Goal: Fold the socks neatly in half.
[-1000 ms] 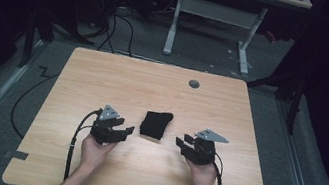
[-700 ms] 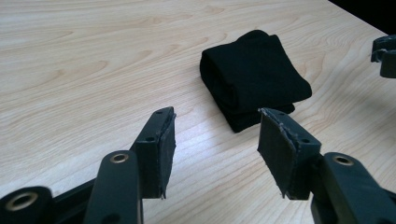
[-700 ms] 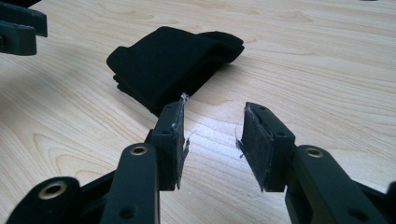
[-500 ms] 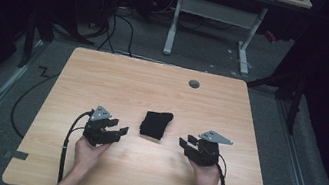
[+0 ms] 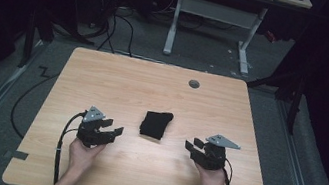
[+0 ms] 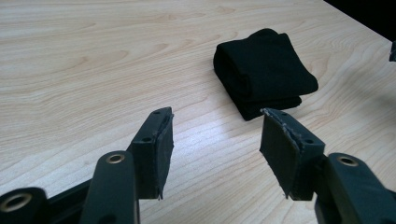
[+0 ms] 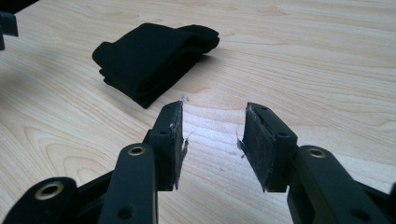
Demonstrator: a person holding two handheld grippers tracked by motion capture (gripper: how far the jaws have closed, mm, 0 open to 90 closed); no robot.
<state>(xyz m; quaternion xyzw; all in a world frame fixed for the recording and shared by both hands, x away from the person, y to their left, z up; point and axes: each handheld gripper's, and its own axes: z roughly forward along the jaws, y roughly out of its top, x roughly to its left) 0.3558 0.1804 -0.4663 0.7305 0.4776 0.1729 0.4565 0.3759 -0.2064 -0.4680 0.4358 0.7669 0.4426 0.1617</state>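
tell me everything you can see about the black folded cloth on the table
The black folded fabric piece looks soft and knitted, perhaps socks. It is folded into a compact, roughly rectangular stack of several layers with rounded corners. It lies flat on the light wooden table, near its middle, between the two grippers. Only the tabletop touches it.

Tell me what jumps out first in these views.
A folded black cloth lies mid-table on the pale wood table, alone apart from a grey grommet near the far edge. The left gripper and right gripper flank it, jaws open, holding nothing.
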